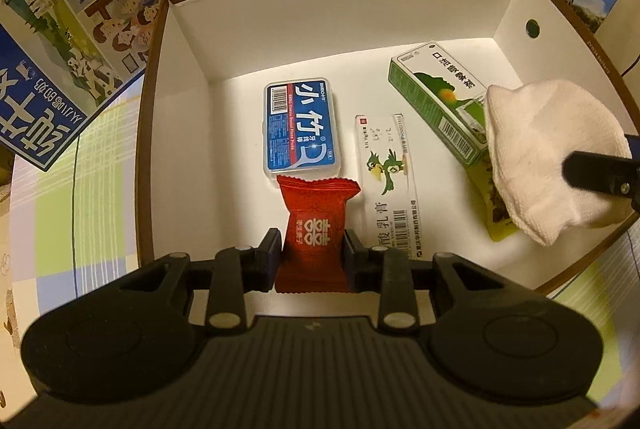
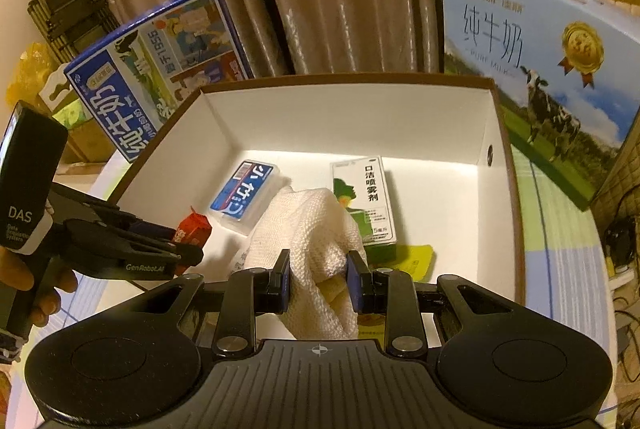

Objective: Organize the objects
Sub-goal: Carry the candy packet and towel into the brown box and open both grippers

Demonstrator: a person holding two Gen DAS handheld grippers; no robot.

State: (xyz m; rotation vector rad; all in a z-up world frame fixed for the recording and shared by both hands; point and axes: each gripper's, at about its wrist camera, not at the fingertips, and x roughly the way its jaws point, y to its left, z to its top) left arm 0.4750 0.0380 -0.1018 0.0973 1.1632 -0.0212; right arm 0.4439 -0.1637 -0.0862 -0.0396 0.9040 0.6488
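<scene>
Open white box [image 1: 192, 41], brown rim, sat hemmed in by a blue milk carton [image 1: 68, 29] on its left and a pure-milk carton [image 2: 536, 69] on its right; floor free along the back wall. Inside lay a blue floss-pick case [image 1: 301, 127], a white ointment box [image 1: 386, 173], a green oral-spray box [image 1: 436, 97] and a yellow-green sachet [image 1: 498, 213]. Left gripper [image 1: 313, 249] was clamped on a red candy packet [image 1: 313, 225] above the box floor. Right gripper [image 2: 319, 279] was pinching a white cloth [image 2: 308, 229] over the spray box.
</scene>
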